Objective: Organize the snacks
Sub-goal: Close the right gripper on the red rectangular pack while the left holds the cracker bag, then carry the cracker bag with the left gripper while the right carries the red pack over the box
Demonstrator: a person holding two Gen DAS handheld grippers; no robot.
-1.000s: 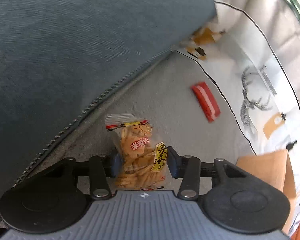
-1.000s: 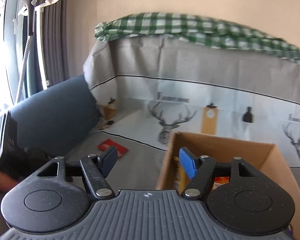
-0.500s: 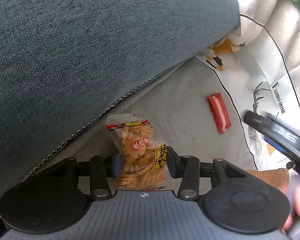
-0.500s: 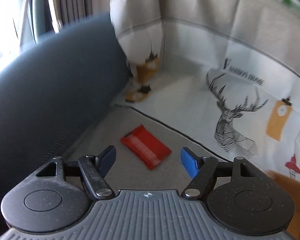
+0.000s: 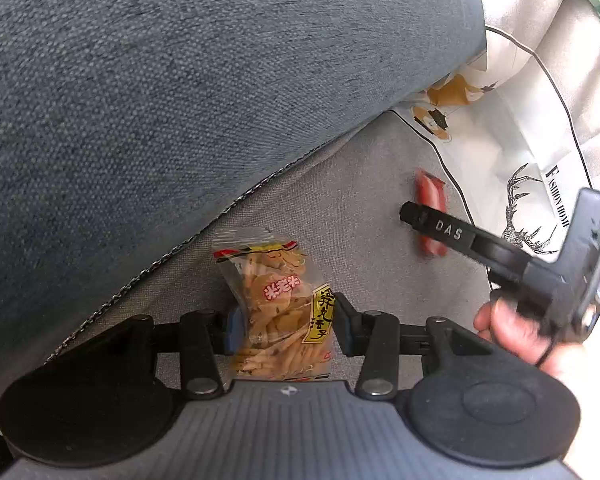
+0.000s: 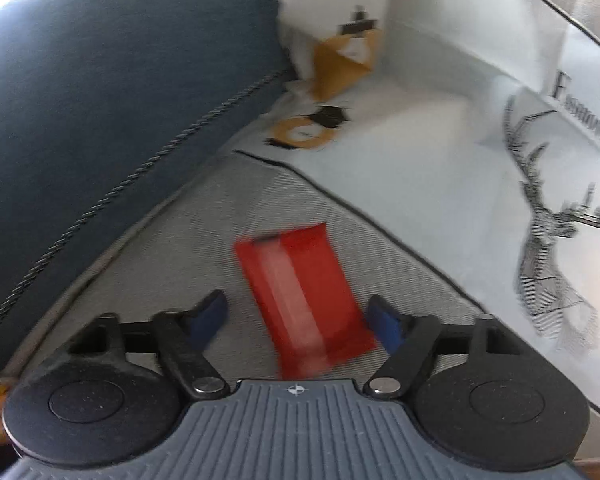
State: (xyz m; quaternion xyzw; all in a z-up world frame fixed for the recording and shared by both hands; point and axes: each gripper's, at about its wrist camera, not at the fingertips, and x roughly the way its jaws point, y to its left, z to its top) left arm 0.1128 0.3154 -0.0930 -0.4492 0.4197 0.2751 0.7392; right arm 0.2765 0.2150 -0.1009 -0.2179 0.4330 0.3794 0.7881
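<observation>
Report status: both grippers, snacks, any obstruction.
Left gripper shut on yellow snack bag. Right gripper closing around red packet, not yet gripped. Blue cushion beside, clear.

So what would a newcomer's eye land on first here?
The clear bag of golden snack sticks clamped in the left gripper, above the grey seat. Then the red snack packet lying flat between the closing jaws of the right gripper, with the dark blue cushion alongside.
</observation>
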